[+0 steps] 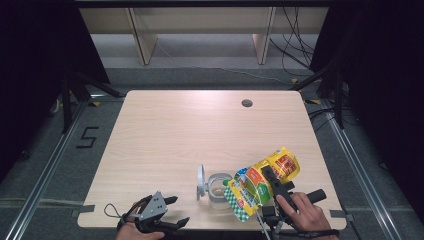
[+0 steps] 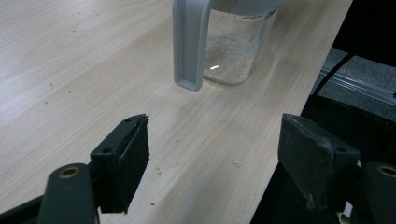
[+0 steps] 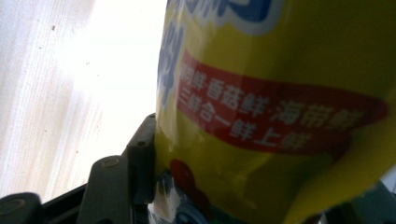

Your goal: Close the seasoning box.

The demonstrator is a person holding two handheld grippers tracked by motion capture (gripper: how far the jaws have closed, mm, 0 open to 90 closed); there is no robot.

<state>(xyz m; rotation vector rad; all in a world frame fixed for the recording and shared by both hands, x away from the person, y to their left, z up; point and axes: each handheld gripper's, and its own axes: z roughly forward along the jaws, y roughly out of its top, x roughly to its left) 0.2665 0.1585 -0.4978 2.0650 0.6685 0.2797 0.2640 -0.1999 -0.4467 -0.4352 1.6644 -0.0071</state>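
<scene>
Glossy plastic pouch (image 1: 260, 182), clear glass jar (image 2: 233, 51), matt pale wood-grain table (image 1: 190, 130).

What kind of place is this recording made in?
Probably a lab or recording studio rather than a kitchen: a bare wooden table on grey carpet, dark curtains at the sides, loose cables on the floor behind, and a taped number marker.

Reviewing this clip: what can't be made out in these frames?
- Mouth of the yellow bag: high view, too small to tell whether it is open.
- Glass jar rim: left gripper view, cut off by the top edge.
- Right hand-held gripper, far jaw: right gripper view, hidden behind the bag.
- Left hand-held gripper: jaws apart, holding nothing.
</scene>
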